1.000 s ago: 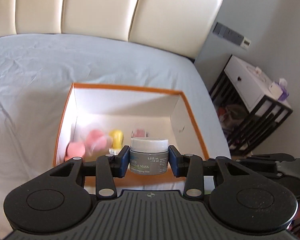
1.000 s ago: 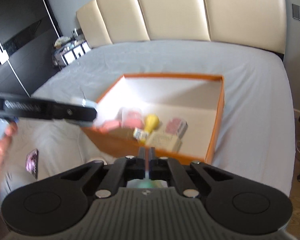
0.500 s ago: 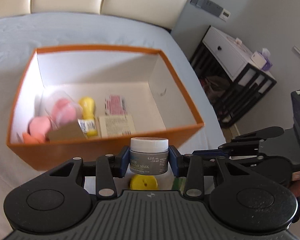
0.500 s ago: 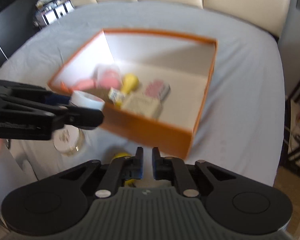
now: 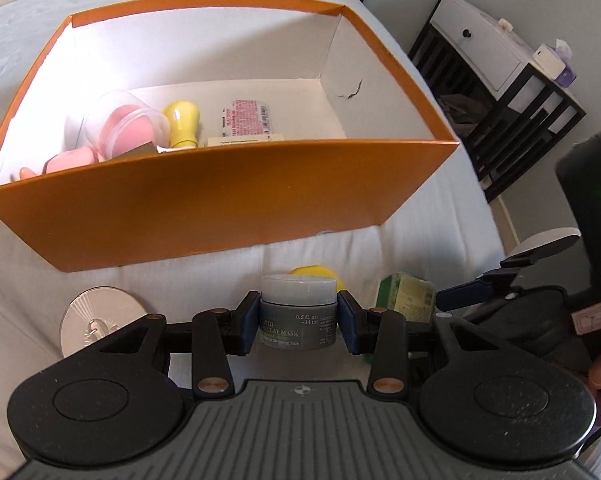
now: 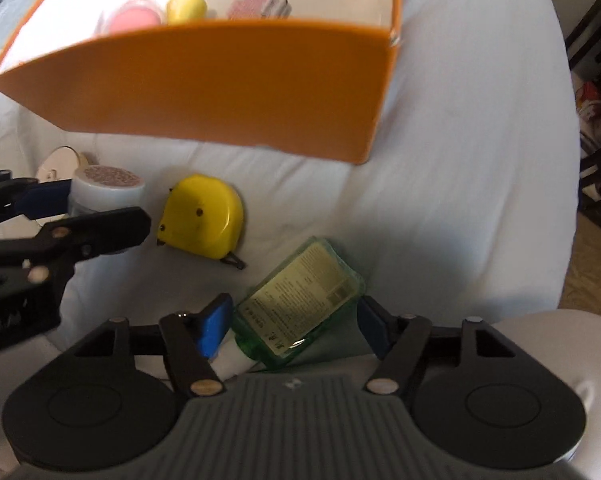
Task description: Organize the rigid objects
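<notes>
The task looks roughly half done. The orange box, filling the upper half of the left wrist view, already holds a handful of things along its left and middle floor: two pink items with a clear lid over one, one yellow bottle, one pink-printed packet and one flat pale carton (its edge only just clears the near wall, so there may be more behind it). Four things are still outside on the white bedsheet. One grey jar of clay mask is pinched between the pads of the left gripper, low in the centre of that view. One yellow tape measure lies left of centre in the right wrist view, one round silver tin at lower left of the left view, and one green bottle lies between the spread fingers of the right gripper, whose jaws have just been opening; its pads are not yet pressing on it.
</notes>
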Demonstrator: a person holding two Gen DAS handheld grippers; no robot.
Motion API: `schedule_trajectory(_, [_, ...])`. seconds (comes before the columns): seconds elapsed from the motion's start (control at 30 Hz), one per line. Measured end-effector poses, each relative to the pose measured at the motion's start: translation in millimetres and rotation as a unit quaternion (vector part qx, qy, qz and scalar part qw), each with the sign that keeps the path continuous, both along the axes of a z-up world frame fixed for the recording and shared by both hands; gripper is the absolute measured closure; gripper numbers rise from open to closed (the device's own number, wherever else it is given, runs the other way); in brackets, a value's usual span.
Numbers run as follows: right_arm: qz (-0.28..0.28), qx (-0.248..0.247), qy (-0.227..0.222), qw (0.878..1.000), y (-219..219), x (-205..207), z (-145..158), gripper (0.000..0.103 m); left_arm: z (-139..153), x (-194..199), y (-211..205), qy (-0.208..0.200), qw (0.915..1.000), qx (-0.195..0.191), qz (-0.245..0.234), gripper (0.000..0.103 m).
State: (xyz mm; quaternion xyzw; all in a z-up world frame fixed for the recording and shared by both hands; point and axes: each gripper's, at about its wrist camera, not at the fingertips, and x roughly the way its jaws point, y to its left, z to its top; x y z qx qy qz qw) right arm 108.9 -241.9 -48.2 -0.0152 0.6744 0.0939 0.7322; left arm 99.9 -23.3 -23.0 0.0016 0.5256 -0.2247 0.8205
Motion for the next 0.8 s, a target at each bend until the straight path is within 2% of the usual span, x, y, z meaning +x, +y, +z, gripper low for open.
schedule_trajectory(0.17, [-0.052,0.023,-0.015,0.998,-3.7,2.3,-6.2,0.042,-4.3,0.9,3.4,-0.002,0.9997,0.017,0.015,0.057])
schedule_trajectory(0.4, [-0.039,0.036,-0.073,0.996,2.6,-17.1,2.2,0.048,1.1,0.7,6.3,-0.021,0.9996,0.002,0.016,0.057])
schedule_trajectory(0.57, [-0.013,0.042,-0.139,0.989,1.2,-29.8,28.7,0.056,9.4,-0.3,8.4,-0.043,0.9987,-0.018,0.019,0.057])
schedule_trajectory(0.7, [0.005,0.040,-0.192,0.981,4.2,-36.9,51.5,0.057,14.7,2.2,11.8,-0.052,0.9975,-0.038,0.027,0.057])
schedule_trajectory(0.8, [0.004,0.050,-0.213,0.976,-0.1,-39.1,69.7,0.058,24.2,4.4,17.6,-0.064,0.9955,-0.060,0.037,0.057])
